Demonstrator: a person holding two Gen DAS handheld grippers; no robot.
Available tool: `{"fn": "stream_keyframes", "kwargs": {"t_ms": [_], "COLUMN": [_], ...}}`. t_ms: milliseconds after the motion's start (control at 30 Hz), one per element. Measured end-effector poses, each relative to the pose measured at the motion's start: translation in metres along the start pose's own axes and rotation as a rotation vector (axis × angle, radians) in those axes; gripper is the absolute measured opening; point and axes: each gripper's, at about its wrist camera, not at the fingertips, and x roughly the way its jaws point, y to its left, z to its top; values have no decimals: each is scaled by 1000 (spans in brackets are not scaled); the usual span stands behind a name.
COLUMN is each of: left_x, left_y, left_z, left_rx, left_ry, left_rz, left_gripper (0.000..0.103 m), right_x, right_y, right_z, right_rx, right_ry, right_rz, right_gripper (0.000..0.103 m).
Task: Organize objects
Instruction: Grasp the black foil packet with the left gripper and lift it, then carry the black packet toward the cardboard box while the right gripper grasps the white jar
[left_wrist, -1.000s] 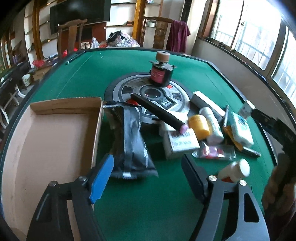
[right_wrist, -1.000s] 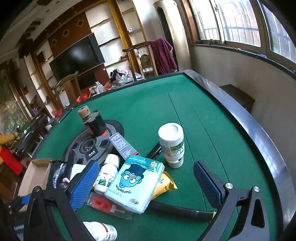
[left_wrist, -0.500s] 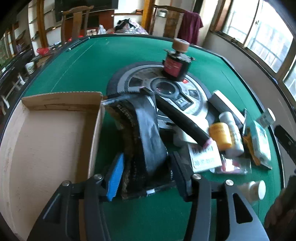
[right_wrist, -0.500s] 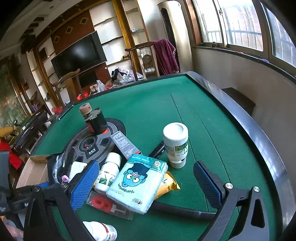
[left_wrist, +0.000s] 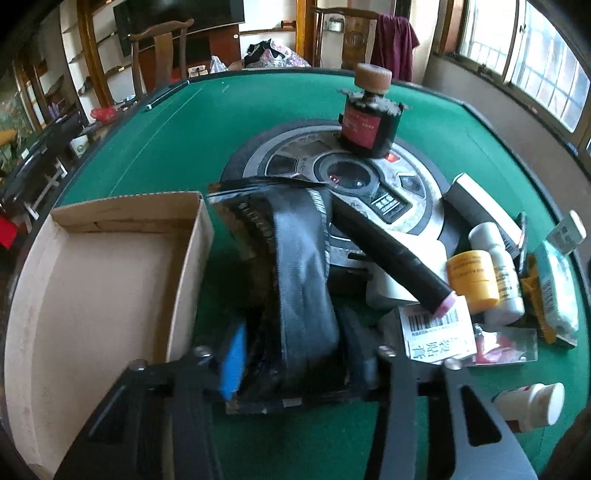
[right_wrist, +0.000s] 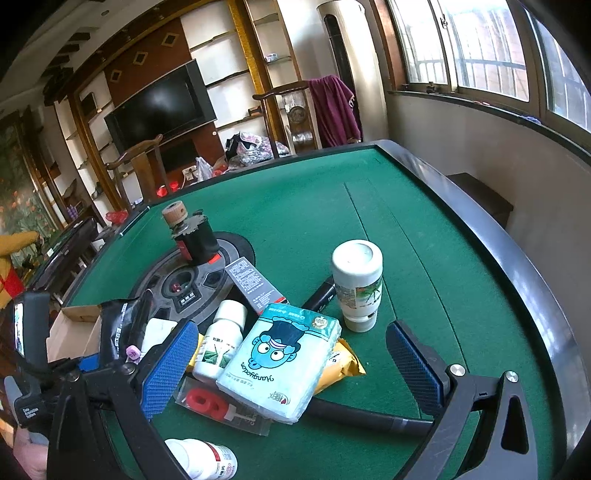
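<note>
Gripping now: your left tongs (left_wrist: 295, 363) are clamped on the near end of the black foil pouch (left_wrist: 295, 280), blue pad on its left side, dark pad on its right.
Pouch position: it runs forward from between the left fingers, crumpled, its far end reaching toward the round control panel (left_wrist: 369, 184) ahead; whether it has cleared the green felt table (left_wrist: 192, 122) you cannot tell.
Destination: judging by the task, the open cardboard box (left_wrist: 96, 288) just left of the left tongs is the likely place for it; its right wall sits beside the pouch.
Right tongs: your right tongs (right_wrist: 295, 365) are spread wide and hold nothing, hovering above the tissue pack (right_wrist: 280, 358) with the blue cartoon face.
Step in hand: the first pick looks secured, the transfer not yet made.
Next move: lift the pouch enough to clear the box wall, carry it left, and let go once it hangs over the box floor.
Watch for: the black tube (left_wrist: 391, 254) with the pink tip lies just right of the pouch and seems to rest against it, so a quick lift could drag or roll it.
Waiting pile: right of the left tongs sit the yellow-capped bottle (left_wrist: 472, 277) and a white bottle (left_wrist: 498, 273); ahead of the right tongs stands a white jar (right_wrist: 357, 284) upright.
</note>
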Motion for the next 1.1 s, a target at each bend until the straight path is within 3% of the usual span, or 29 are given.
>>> {"fn": "stream_keyframes", "kwargs": {"t_ms": [133, 400, 600, 700, 800, 900, 933, 967, 1100], "left_x": [-21, -74, -67, -56, -43, -35, -34, -35, -50], "left_y": [6, 9, 10, 9, 3, -5, -6, -5, 5], "left_z": [0, -24, -59, -61, -57, -60, -62, -62, -63], "left_rx": [-26, -12, -2, 5, 22, 53, 57, 55, 30], "left_ry": [-40, -112, -27, -3, 19, 4, -9, -17, -50], "left_rz": [-31, -115, -159, -140, -119, -74, -65, -67, -128], "left_gripper": [26, 21, 21, 30, 49, 50, 47, 38, 26], "right_x": [2, 6, -2, -18, -32, -36, -36, -35, -27], "right_y": [0, 4, 17, 19, 26, 37, 40, 42, 51], "right_z": [0, -2, -10, -19, -34, -50, -54, -58, -65], "right_rx": [-5, -30, -87, -80, -129, -213, -231, -247, -278], "right_ry": [2, -1, -33, -23, 7, 62, 76, 90, 131], "right_rz": [-7, -22, -48, 4, 40, 56, 60, 65, 74], "right_gripper": [103, 103, 103, 103, 103, 103, 103, 103, 103]}}
